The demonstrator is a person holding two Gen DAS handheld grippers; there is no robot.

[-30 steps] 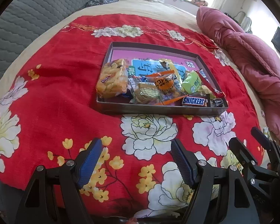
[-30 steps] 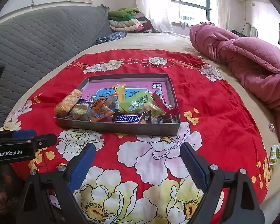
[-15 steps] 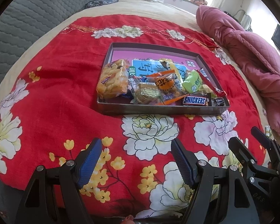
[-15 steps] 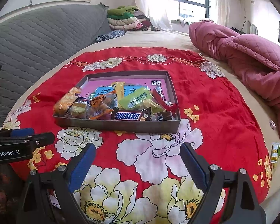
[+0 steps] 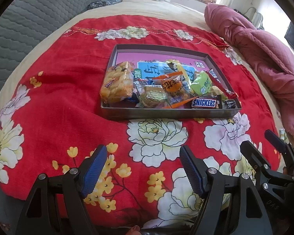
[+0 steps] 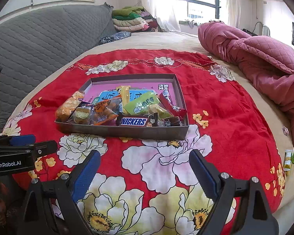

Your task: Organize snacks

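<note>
Both the left gripper [image 5: 143, 168] and right gripper [image 6: 145, 170] gape empty at frame bottom; tray [image 6: 127, 132] mid-frame is crowded. Judgement: approach the Snickers bar [image 6: 134, 121] from above; pinch across its width.

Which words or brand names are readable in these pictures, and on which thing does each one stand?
"SNICKERS": on the brown chocolate bar by the near wall of the grey tray.
"GenRobot.AI": on the body of the left gripper, seen in the right wrist view.
Chinese characters on the green packet, the orange packet and the tray's printed floor: too blurred to read.
</note>
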